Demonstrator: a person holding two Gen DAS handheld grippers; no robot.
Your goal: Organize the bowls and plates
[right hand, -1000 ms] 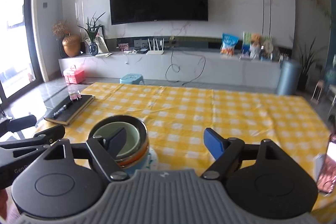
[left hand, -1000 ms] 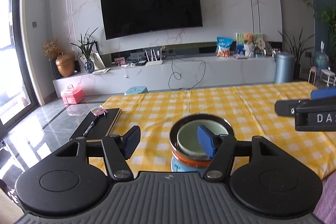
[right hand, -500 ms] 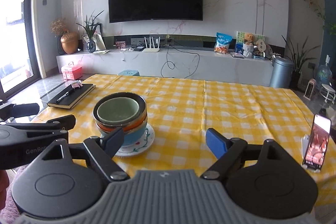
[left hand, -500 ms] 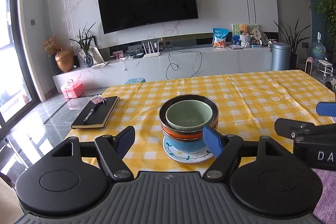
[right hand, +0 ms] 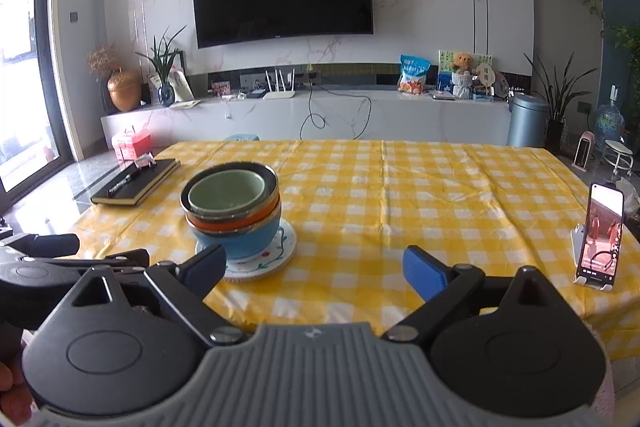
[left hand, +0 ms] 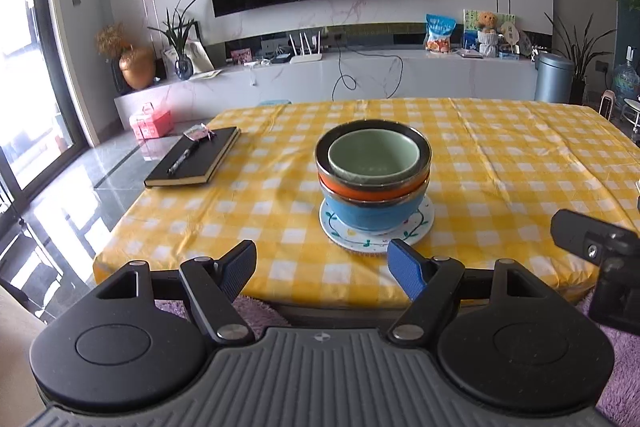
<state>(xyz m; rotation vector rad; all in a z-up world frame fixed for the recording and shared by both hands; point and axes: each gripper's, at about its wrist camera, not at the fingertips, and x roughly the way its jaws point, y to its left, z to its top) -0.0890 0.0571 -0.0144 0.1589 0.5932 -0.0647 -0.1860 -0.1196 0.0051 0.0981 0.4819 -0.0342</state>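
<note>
On checked table [left hand: 500, 163], stacked bowls [left hand: 374, 183], plate [left hand: 420, 227].

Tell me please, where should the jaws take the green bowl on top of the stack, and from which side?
Probably by its rim, from above. The green bowl sits nested inside the orange bowl, so its wall is hidden; only the rim is free. One jaw inside, one outside, at the near edge.

Nested bowls [left hand: 374, 183] on plate [left hand: 424, 223], checked table [left hand: 500, 163], notebook [left hand: 192, 163], open left gripper [left hand: 322, 263]
</note>
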